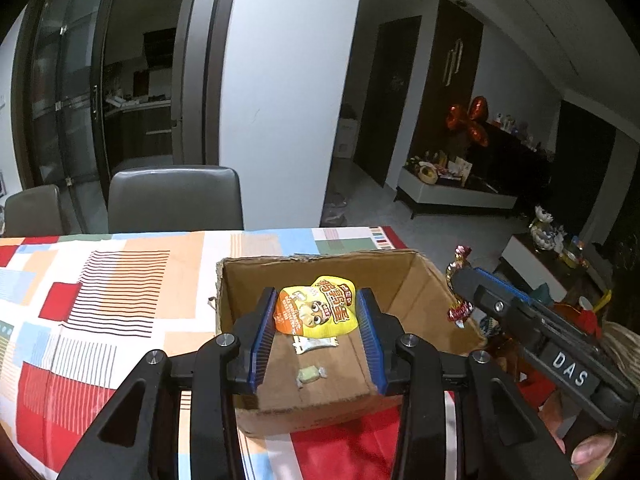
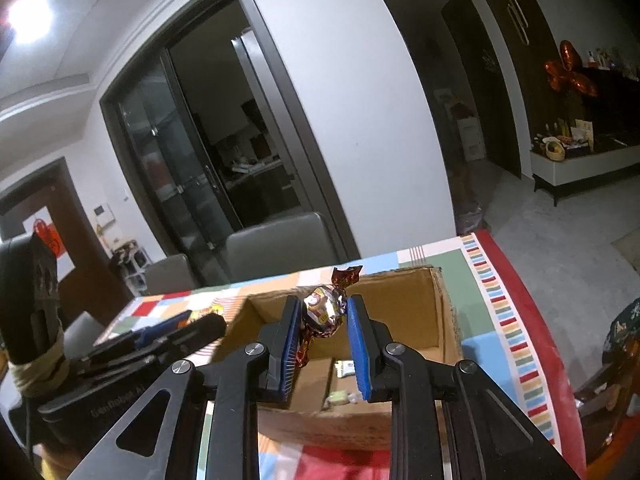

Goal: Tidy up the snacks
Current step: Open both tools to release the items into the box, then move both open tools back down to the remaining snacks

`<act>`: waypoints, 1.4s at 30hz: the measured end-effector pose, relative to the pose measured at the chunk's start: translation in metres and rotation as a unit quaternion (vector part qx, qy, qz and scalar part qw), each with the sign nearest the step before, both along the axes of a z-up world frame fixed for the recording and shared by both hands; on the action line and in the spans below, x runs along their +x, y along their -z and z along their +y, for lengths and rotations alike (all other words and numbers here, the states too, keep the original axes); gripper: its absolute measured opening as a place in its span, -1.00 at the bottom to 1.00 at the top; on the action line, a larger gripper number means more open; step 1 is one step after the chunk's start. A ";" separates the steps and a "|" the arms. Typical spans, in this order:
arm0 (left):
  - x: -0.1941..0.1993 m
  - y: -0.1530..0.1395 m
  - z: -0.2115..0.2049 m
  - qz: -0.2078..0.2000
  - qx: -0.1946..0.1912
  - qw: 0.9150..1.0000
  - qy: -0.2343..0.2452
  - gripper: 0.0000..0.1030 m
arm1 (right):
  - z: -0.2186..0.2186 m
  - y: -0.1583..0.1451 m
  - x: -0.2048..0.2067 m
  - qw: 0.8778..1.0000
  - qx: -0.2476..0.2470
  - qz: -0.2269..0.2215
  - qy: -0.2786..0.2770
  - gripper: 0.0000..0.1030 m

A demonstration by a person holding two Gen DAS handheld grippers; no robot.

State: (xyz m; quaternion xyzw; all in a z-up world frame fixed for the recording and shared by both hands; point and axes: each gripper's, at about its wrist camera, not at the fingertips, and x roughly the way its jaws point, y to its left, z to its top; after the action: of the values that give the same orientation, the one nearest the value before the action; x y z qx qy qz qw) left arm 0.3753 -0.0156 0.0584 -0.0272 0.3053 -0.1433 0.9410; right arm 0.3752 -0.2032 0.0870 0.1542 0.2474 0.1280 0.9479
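"DAS" label (image 1: 571,369) on right claw (image 1: 460,280)

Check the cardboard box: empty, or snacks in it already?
Not empty. The open-topped cardboard box has a white packet and a pale green wrapped candy lying on its floor.

Left wrist view sits right behind the left gripper (image 1: 316,314), peering forward and down, close over the open cardboard box (image 1: 424,300) on the patterned surface (image 1: 100,300), with the right gripper (image 1: 464,280) poking in from the right edge. Right wrist view rides just behind the right gripper (image 2: 324,314), tilted less steeply, facing the same box (image 2: 400,300) from nearby with the left gripper (image 2: 200,322) at its left. Both share the box, the cloth (image 2: 508,320), grey chairs (image 1: 176,198) and the dark glass door (image 2: 208,148).
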 end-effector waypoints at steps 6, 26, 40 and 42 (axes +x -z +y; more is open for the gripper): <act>-0.001 0.002 0.002 -0.012 0.012 1.000 -0.021 0.12 | -0.007 0.010 0.005 1.000 -0.015 0.026 0.003 -0.18; -0.120 0.013 -0.007 -0.062 0.062 0.996 0.002 0.25 | -0.012 0.025 -0.080 0.997 -0.067 0.016 -0.037 -0.06; -0.172 0.063 0.009 -0.009 0.067 0.997 -0.024 0.25 | 0.004 0.063 -0.115 0.991 -0.089 0.071 -0.066 -0.06; -0.173 0.073 0.012 0.008 0.063 0.998 -0.023 0.25 | 0.007 0.073 -0.118 0.990 -0.093 0.083 -0.070 -0.06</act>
State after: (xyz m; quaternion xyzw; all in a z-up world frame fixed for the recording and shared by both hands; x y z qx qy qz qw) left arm 0.2018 -0.0038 -0.0149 0.0236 0.3209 -0.1022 0.9413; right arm 0.2573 -0.1964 0.0143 0.0573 0.3462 0.1575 0.9231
